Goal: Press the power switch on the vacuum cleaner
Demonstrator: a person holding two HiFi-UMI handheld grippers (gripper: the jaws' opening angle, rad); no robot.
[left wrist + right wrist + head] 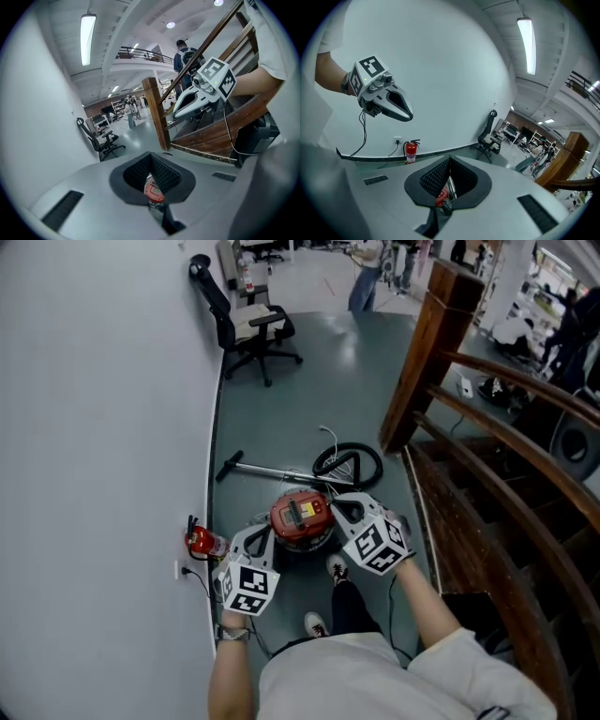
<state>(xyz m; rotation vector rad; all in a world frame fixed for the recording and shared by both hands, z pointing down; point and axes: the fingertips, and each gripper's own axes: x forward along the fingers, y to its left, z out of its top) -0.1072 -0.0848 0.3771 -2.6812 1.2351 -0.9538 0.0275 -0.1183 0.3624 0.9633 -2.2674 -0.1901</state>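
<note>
Down on the grey floor (309, 399), the red vacuum cleaner (302, 518) sits near the white wall (94, 427), its hose (349, 463) coiled just beyond it and a fire extinguisher (198, 542) to its left (right against the wall). The left gripper (266, 532) and right gripper (343, 508) hover above it, one at either side, not touching it. Each has its jaws closed together on nothing, the vacuum cleaner showing only through the gap below the pads.
</note>
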